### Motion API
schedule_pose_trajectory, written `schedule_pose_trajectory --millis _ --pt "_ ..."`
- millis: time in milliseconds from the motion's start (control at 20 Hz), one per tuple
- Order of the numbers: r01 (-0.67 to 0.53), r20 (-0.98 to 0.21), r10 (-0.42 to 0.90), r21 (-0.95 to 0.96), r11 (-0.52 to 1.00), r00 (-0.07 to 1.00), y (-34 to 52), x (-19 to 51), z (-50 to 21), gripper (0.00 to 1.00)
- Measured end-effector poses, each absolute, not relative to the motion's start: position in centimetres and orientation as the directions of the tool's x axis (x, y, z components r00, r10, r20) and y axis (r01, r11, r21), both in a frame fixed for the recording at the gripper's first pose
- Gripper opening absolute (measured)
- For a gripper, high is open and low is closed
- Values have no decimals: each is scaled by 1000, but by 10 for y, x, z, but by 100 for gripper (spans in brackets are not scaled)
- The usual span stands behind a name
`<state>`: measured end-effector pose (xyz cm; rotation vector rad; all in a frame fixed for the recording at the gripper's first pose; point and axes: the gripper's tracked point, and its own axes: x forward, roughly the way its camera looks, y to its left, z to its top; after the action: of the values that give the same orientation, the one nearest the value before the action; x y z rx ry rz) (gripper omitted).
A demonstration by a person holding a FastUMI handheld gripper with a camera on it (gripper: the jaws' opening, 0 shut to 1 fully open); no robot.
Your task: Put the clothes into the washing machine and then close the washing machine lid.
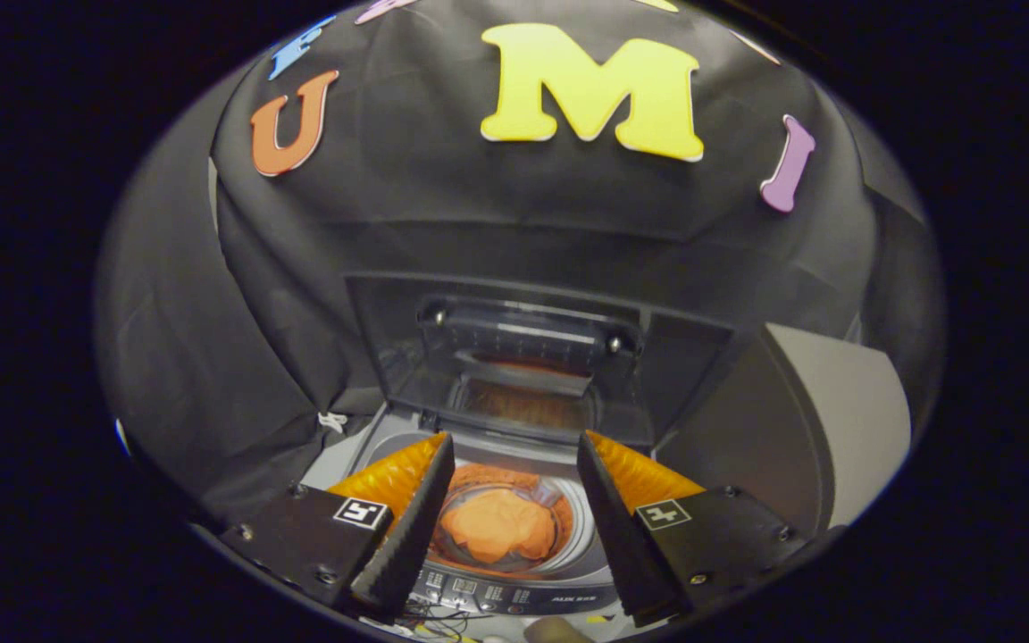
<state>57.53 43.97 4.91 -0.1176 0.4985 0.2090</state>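
One orange garment [498,525] lies in the washing machine [514,572] drum; the gripper [514,464] hovers spread and empty. The raised lid [528,357] could slip if caught near its hinged rear edge.

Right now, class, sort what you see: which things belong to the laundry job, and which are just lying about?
Belongs to the job:
orange garment down in the drum
washing machine
lid, standing open
claw, open above the drum, holding nothing

Just lying about:
grey box beside the machine
loose wires by the control panel
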Motion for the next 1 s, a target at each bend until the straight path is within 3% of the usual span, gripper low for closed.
schedule_pose_trajectory --millis 500,1000 --pt "-186 -342 161 -43 982 926 448 621 127 89" --pt "-121 -355 111 -6 993 928 461 677 142 89"
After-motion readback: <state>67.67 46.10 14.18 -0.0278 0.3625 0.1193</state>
